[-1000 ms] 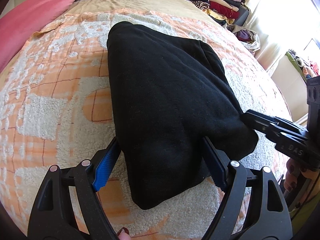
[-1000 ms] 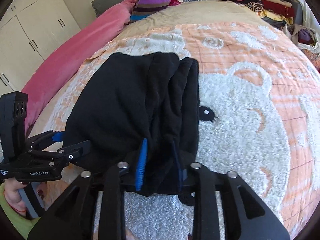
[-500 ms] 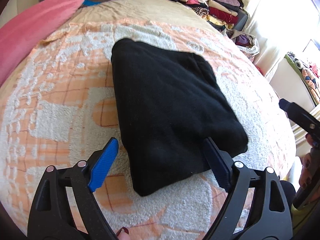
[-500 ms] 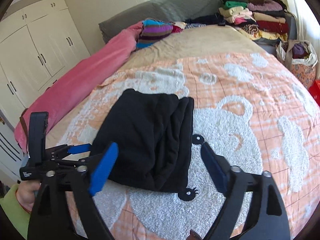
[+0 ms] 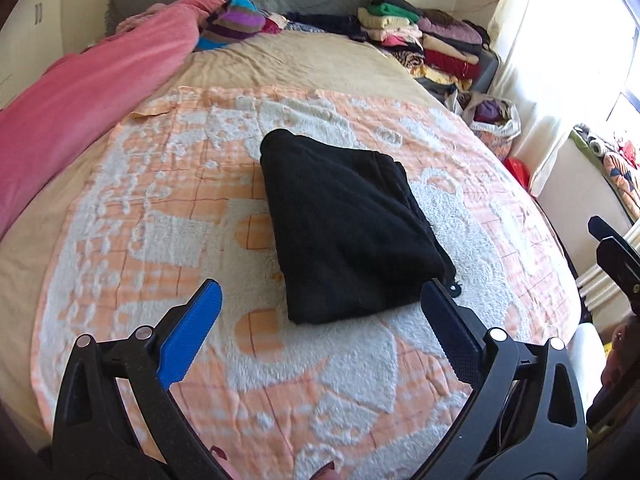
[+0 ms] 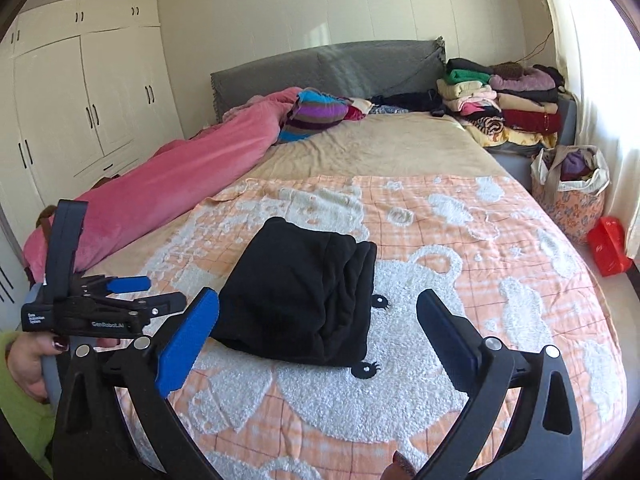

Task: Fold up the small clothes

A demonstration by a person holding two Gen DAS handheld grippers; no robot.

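Lying folded into a thick, roughly wedge-shaped bundle, the black garment [image 5: 348, 232] rests near the middle of the blanket [image 5: 132, 240], a plush orange-and-white cover with raised, nubbly bear figures, spread over a tan bed sheet [image 6: 380, 148]. The garment's fabric looks soft and fleecy, with several stacked layers showing along its right edge in the right wrist view. The left gripper [image 5: 320, 320] has just been opening; its 2 jaws stand wide apart above the blanket with nothing between them, the near corner of the garment lying just beyond the ribbed blue pads [image 5: 188, 336]. The right gripper [image 6: 320, 328] has likewise just been opening and stands spread wide, clear of the cloth. A hand [image 6: 36, 364] with dark-painted nails and a green sleeve carries the left tool. Along the left side of the bed lies a long pink quilt [image 6: 168, 188], with a striped knit item [image 6: 316, 114] at its far end. Folded clothes in a stack [image 6: 504, 104] sit at the far right corner beside a grey padded headboard [image 6: 328, 68]. A floral bag [image 6: 572, 196] stands on the floor, and white wardrobes [image 6: 80, 104] line the left wall.
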